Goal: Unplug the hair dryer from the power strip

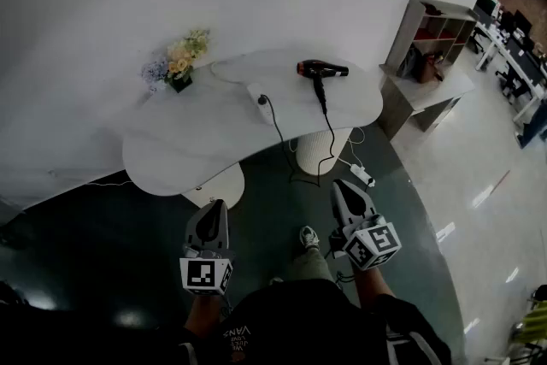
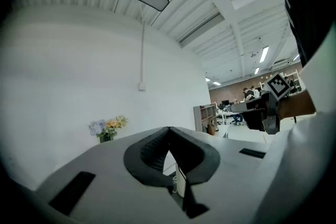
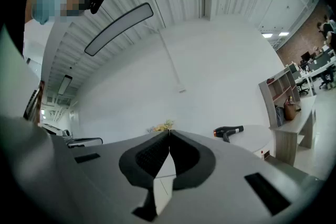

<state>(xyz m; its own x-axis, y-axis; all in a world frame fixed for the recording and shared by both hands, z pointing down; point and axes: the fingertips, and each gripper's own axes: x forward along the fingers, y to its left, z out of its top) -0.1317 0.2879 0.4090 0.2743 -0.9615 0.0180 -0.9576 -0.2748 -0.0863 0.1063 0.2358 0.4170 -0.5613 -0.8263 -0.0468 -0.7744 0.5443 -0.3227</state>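
The hair dryer (image 1: 322, 69) lies on its side on the far right part of the white table (image 1: 171, 141), glossy black with a reddish ring at its back end. Its black cord (image 1: 330, 132) drops from the handle over the table edge, loops on the floor and climbs back to a black plug (image 1: 262, 101) on the tabletop. The plug sits in a pale socket block (image 1: 256, 96) that I can hardly tell from the white top.

The top is smooth and matt, with a wavy, rounded outline, and it stands on ribbed white drum-shaped bases (image 1: 318, 151). A small bunch of yellow and lilac flowers (image 1: 178, 61) stands near the wall at its far left. A grey open shelf unit (image 1: 429, 37) stands just right of the table, and a white oblong adapter (image 1: 362, 175) lies on the dark floor (image 1: 102, 235) between the table and me.

Nothing lies between my grippers and the table apart from open floor and that cord loop. The left gripper (image 1: 215, 203) and right gripper (image 1: 339, 182) are well short of the table, both level, each with its dark ridged jaws pressed together on nothing
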